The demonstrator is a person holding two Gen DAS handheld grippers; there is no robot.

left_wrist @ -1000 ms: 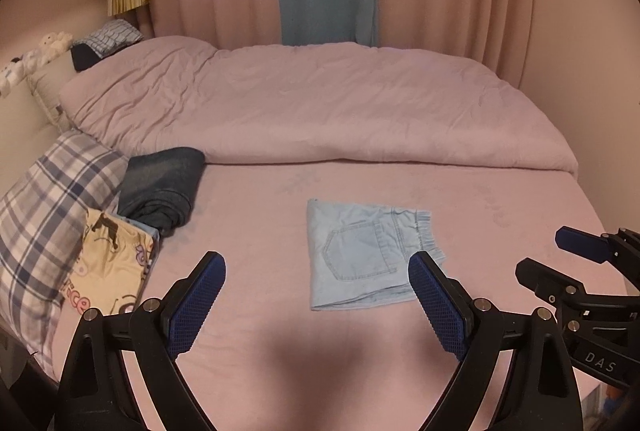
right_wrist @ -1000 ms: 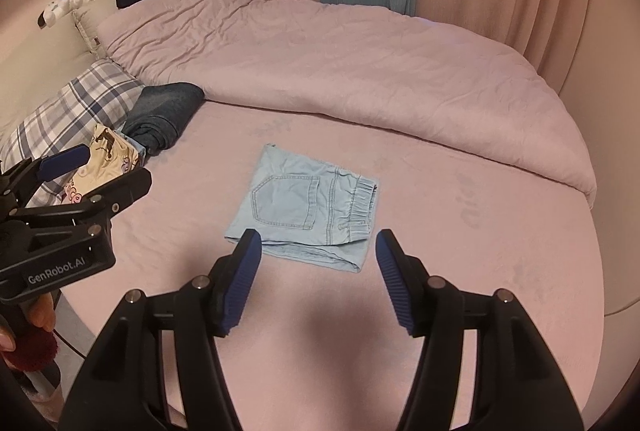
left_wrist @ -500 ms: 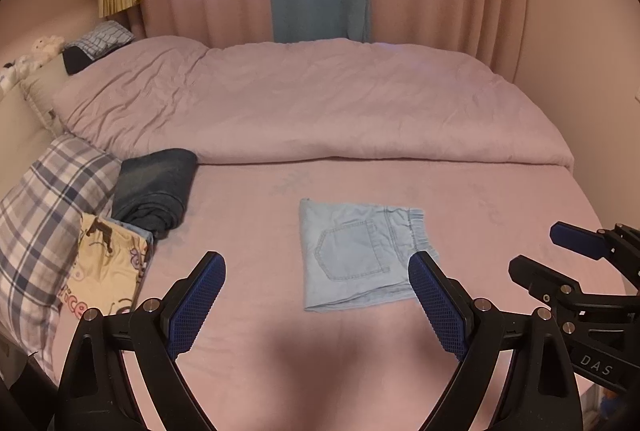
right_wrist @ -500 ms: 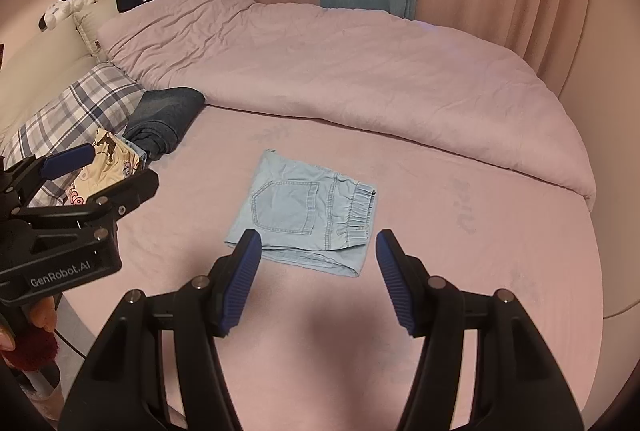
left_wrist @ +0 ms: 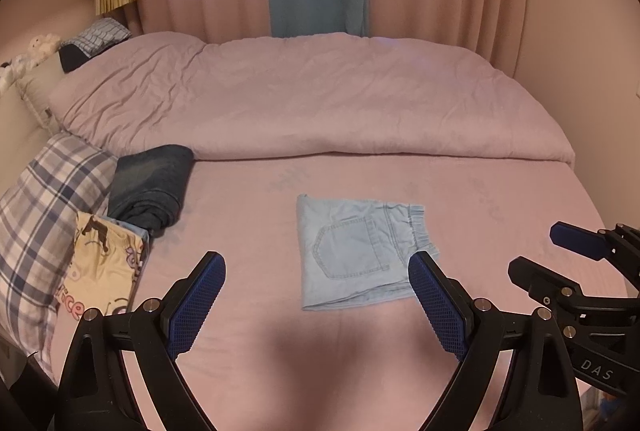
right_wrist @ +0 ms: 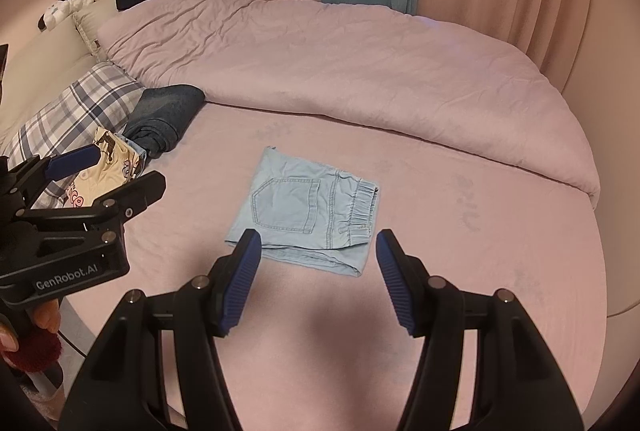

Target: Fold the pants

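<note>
Both the left gripper (left_wrist: 316, 305) and right gripper (right_wrist: 318, 281) hang wide open and empty, folded pants (right_wrist: 306, 217) on the bed (right_wrist: 460, 271) just beyond their fingers, so any careless snag could undo that fold.

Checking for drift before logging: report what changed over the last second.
Almost nothing. The left wrist view slid slightly, so the folded pants sit a touch more to its left. Nothing gripped or released: left gripper and right gripper remain open and empty, and the pants lie flat on the bed.
</note>
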